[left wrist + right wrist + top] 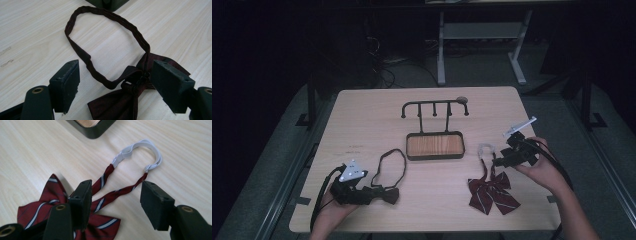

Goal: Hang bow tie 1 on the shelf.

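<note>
A dark maroon bow tie (388, 195) (120, 102) lies at the table's front left, its neck strap (110, 15) spread in a loop toward the stand. My left gripper (378, 194) (116, 66) rests beside it, jaws open on either side of the knot, pads clear of the cloth. A red striped bow tie (492, 194) (37, 202) lies at the front right, its two straps joined by a white elastic band (485, 149) (150, 147). My right gripper (497, 161) (117, 186) hovers over those straps with jaws open; the straps run between them, untouched.
A black hanger stand (434, 107) with several hooks rises from a dark tray with a wooden floor (434, 156) at the table's middle; the tray's corner (92, 130) is near the white band. Table edges lie close to both forearms.
</note>
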